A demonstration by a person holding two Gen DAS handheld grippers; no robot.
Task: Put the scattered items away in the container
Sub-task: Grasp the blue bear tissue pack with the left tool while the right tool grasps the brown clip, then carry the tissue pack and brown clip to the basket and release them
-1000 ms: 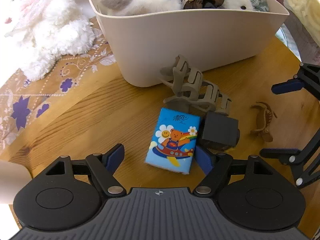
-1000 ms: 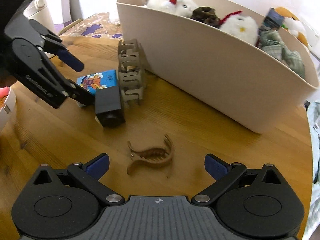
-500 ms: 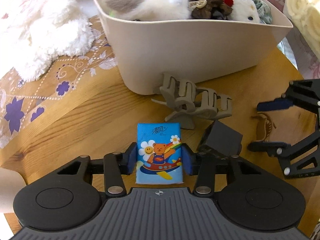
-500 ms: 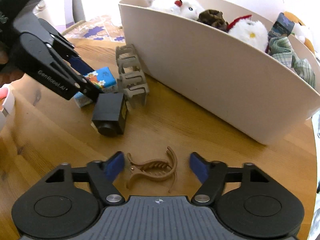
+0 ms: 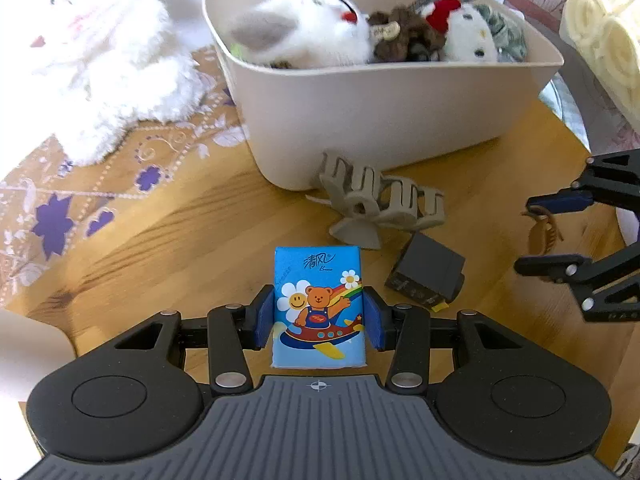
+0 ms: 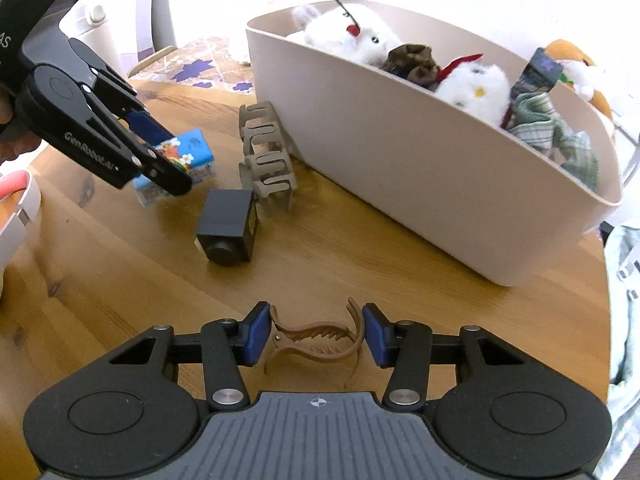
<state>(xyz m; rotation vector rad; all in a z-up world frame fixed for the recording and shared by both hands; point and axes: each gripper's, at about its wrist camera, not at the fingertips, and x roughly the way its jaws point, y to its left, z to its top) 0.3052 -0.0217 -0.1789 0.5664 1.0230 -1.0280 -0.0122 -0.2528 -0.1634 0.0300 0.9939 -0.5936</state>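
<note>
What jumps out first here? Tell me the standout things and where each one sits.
The bright blue tissue pack stands out, clamped between the left gripper pads just above the wooden table. Behind it, the beige bin is piled with plush toys. The right gripper, whose jaws have just been closing, pinches a brown hair claw near the table's front edge.

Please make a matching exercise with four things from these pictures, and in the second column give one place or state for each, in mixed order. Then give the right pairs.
Things:
1. blue tissue pack
2. brown hair clip
3. black cube
4. brown scrunchie

Places:
A. inside the beige bin
B. between the pads of the right gripper
C. free on the table, beside the grey hair claw
D. clamped in the left gripper

Pairs: 1-D, 2-B, 3-C, 4-A
</note>
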